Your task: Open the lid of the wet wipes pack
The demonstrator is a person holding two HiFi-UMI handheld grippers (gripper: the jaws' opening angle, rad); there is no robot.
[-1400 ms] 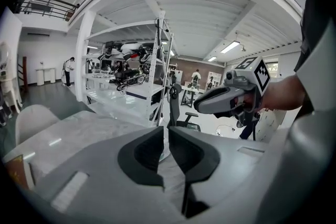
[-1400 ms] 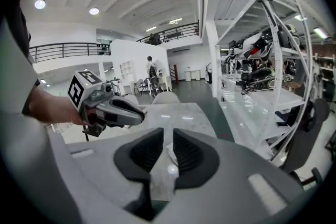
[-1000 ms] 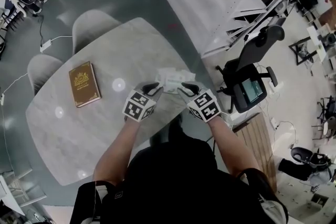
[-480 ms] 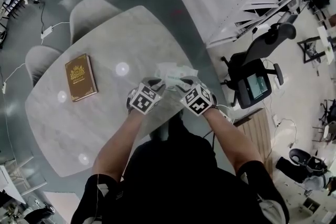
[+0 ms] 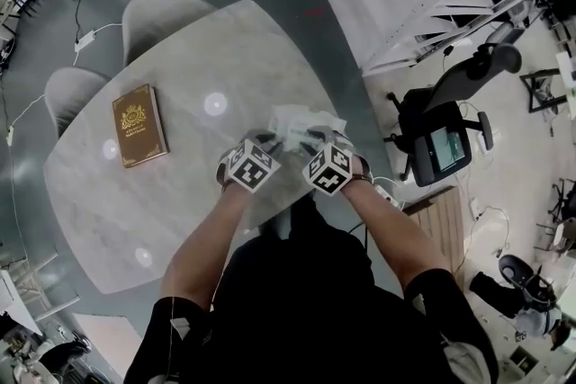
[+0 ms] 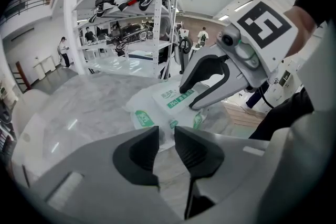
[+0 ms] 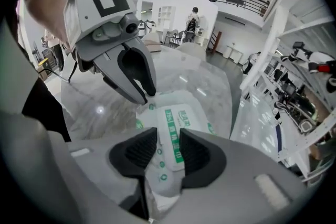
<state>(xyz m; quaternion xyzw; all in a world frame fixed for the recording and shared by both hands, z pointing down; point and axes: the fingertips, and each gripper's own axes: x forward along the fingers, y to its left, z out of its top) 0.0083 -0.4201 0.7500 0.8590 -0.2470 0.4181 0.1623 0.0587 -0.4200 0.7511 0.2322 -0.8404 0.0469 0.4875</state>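
- The white soft-film wet wipes pack with green print (image 5: 301, 121) lies on the pale grey marble-look table (image 5: 180, 220), near the edge closest to the person and between the two grippers.
- In the right gripper view the pack (image 7: 181, 115) shows a white rectangular lid flap with a green stripe, lying flat on its top. Nothing of the contents shows.
- The left gripper (image 5: 264, 140) comes in from the pack's left side and points steeply down at the table. In its own view the dark pads (image 6: 143, 150) stand a narrow gap apart, released, with only marble and the pack's near edge (image 6: 157, 110) showing past the tips.
- The right gripper (image 5: 317, 138) comes in from the pack's right, also tilted steeply down. Its jaws have just been opening and stand parted. The pack's near end shows in the gap between the pads (image 7: 195, 153), which do not visibly squeeze it.
- From the left gripper view the right gripper (image 6: 190, 98) hangs just above the lid flap, jaw tips close to the green stripe. From the right gripper view the left gripper (image 7: 147, 96) hovers at the pack's far edge.
- Both bare forearms reach out from the dark-shirted body and converge, so the marker cubes sit side by side — close, not touching.
- A brown hardcover book with gold ornament (image 5: 139, 125) lies well apart, to the left on the table.
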